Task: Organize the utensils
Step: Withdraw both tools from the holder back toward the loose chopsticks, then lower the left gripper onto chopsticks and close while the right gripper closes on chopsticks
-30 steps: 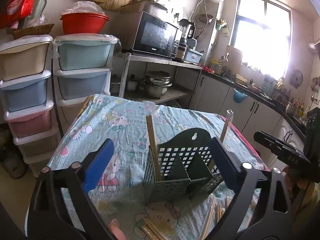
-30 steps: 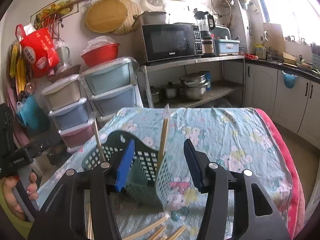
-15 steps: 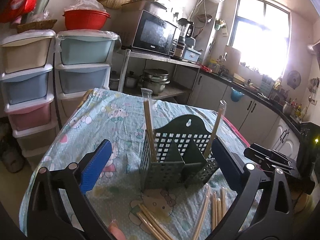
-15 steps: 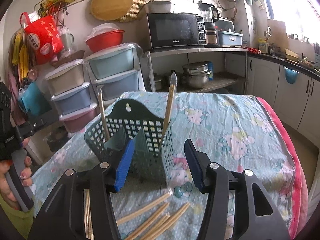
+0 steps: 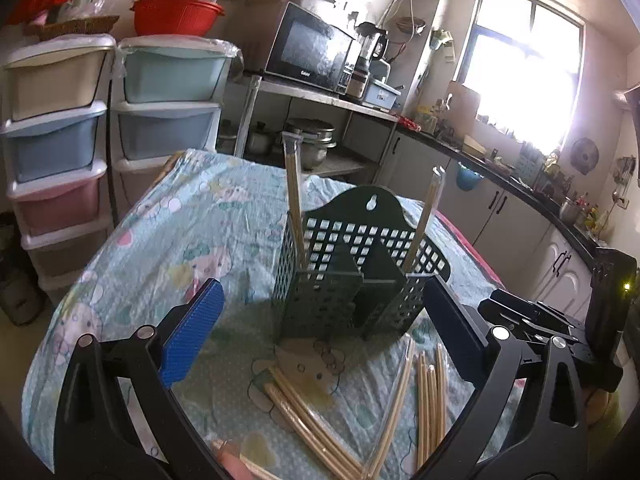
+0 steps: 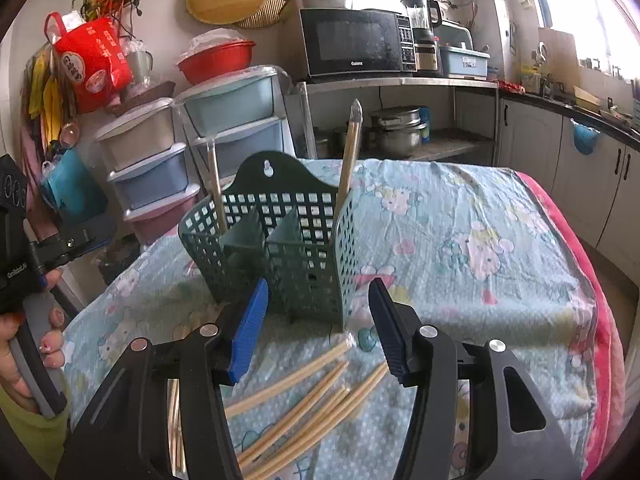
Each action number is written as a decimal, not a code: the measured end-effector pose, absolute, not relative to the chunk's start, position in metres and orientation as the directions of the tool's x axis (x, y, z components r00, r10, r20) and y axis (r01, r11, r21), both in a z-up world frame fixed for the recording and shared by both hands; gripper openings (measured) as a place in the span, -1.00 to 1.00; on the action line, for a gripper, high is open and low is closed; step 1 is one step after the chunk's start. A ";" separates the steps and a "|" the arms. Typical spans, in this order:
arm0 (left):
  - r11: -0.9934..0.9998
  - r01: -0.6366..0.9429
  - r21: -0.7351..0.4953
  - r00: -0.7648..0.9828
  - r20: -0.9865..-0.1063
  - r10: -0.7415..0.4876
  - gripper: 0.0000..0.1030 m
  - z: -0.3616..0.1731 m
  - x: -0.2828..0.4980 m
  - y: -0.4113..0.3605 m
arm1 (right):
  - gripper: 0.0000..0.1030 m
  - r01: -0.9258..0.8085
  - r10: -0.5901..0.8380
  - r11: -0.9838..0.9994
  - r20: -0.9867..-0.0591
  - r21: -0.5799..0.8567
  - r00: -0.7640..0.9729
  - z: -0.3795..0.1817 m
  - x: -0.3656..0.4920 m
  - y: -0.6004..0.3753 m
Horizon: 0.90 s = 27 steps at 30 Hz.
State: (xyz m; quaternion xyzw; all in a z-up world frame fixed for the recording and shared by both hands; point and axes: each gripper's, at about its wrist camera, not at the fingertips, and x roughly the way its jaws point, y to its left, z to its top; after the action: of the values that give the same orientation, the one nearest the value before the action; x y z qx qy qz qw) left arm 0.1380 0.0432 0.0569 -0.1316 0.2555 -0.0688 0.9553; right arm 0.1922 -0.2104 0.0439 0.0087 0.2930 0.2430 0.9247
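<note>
table (image 5: pixel 168 240) draped in a pale blue cartoon-print cloth, filling the middle and lower part of both views; kitchen shelving, stacked drawers and a microwave (image 6: pixel 352 42) behind it in the upper half. dark green perforated utensil holder (image 5: pixel 352 276) standing upright at frame centre of the left wrist view, divided into compartments; it appears centre-left in the right wrist view. two wrapped chopstick pairs already stand in it, one at its left edge (image 5: pixel 294 204) and one at its right edge (image 5: pixel 422 224), each tilted slightly outward. loose wrapped chopsticks (image 5: pixel 316 420) lie flat on the cloth just in front of the holder, in the lower centre of both views, fanned in several directions. left gripper (image 5: pixel 320 344), lower frame: jaws spread wide, nothing between the pads, the holder and loose sticks visible through the gap. right gripper (image 6: pixel 316 328), lower centre of its view: jaws partly apart, empty, poised above the loose chopsticks. the left gripper also shows at the left edge of the right wrist view, held in a hand (image 6: pixel 24 344). judged step: approach to pick up another loose pair. next move calls for lowering over a single pair, closing squarely across it, then lifting and dropping it upright into a compartment.
</note>
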 end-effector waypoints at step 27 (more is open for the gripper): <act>0.946 -0.056 -0.318 0.771 -0.616 -0.161 0.79 -0.009 0.110 0.066 | -0.02 -0.423 0.438 0.889 -0.598 0.176 0.671 0.014 0.177 -0.214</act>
State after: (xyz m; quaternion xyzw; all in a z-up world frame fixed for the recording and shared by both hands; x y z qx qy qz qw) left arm 0.1103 0.0664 -0.0092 -0.1611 0.3372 -0.0283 0.9271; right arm 0.1766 -0.2142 0.0141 0.0114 0.3300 0.2353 0.9141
